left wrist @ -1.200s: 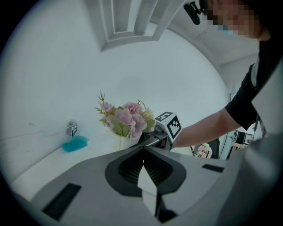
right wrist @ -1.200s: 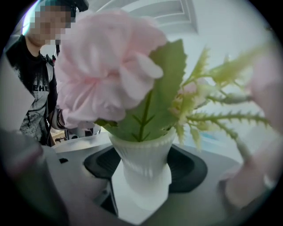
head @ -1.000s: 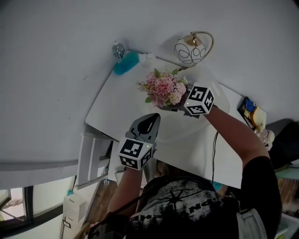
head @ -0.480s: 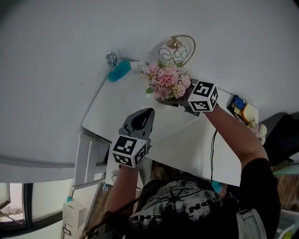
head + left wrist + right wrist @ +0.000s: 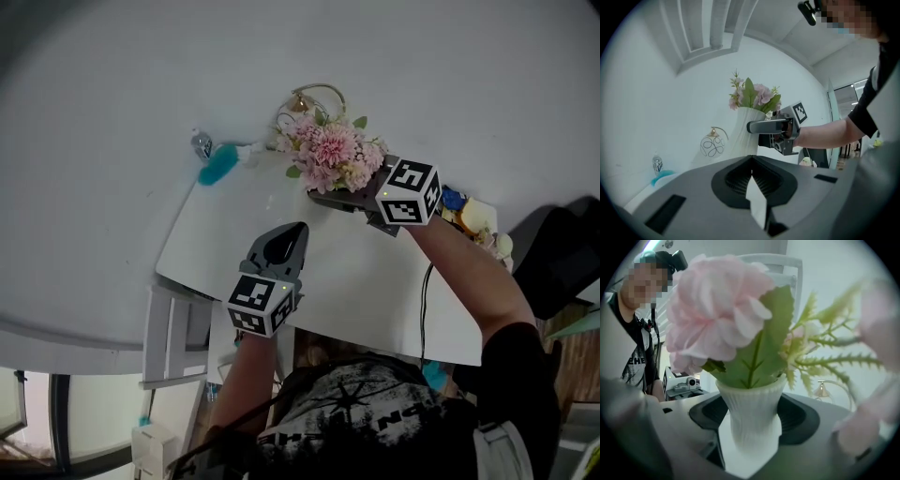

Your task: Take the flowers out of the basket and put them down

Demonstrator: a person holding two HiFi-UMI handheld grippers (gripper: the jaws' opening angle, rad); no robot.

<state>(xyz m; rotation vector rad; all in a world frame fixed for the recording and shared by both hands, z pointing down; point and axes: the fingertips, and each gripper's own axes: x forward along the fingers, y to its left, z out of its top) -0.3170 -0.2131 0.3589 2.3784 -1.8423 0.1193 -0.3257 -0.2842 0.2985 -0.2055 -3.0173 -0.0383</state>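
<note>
White surface (image 5: 234, 234) set against a pale wall.
Along its far edge are a small bottle (image 5: 202, 144), a teal brush (image 5: 217, 168) and a gold wire ornament (image 5: 302, 100).

The middle and near stretch of the white table (image 5: 234, 244) lies bare, open for passage around the left tool (image 5: 296, 231), whose jaws are together. Along the far edge stand a gold wire globe lamp (image 5: 314, 92), close behind the white ribbed vase of pink flowers (image 5: 333, 155) clamped in the right tool (image 5: 323, 198), and a teal brush-like thing (image 5: 217, 169) beside a small clear bottle (image 5: 201, 144) at the left corner
</note>
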